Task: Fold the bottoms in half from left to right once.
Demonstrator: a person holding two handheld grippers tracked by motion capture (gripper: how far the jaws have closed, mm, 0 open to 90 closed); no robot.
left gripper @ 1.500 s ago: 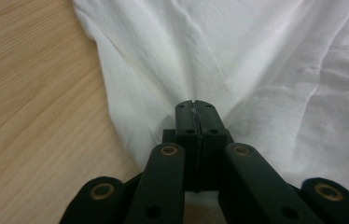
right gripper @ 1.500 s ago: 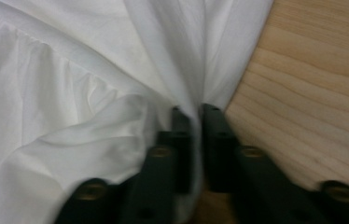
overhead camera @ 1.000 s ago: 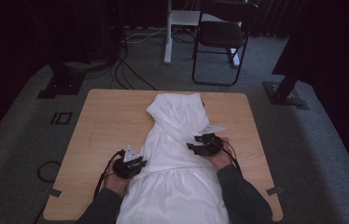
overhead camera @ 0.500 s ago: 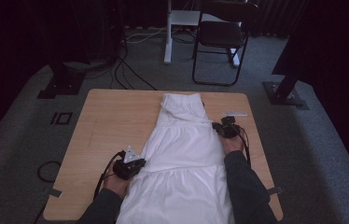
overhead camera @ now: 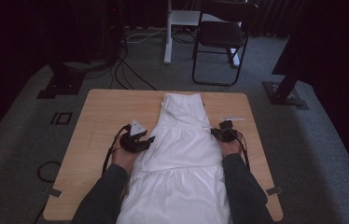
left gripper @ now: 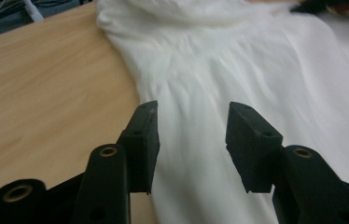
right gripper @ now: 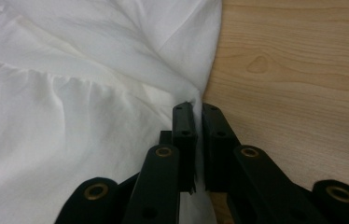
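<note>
Grey carpet ran all round the light wooden table (overhead camera: 98, 116), with a black folding chair (overhead camera: 219, 42) and white stand behind it, well apart from the work. Down the table's middle lay the white gathered cotton garment (overhead camera: 182, 154), its narrow end toward the far edge and its wide hem spilling off the near edge between the person's sleeves.

Over on the right, the right gripper (right gripper: 198, 114) was pinched nearly closed on the garment's right side edge, a thin fold of white cloth caught between the black pads right where fabric met bare wood. On the other side, the left gripper (left gripper: 191, 126) stood about half open above the garment's left edge; its jaws had just been opening, and nothing was between them, with cloth lying below and ahead.

By the look of it, this was a smoothing or folding step: one side gripped, the other side released and being re-taken. The next move probably called for the left gripper to settle on the left edge around the gathered seam and close on a single layer, matching the right-hand hold.

Room was generous: bare wood lay open on both flanks of the garment, more on the left. A small white tag (overhead camera: 231, 119) sat just beyond the right gripper, near the table's right edge, something to steer clear of when drawing the cloth sideways.
</note>
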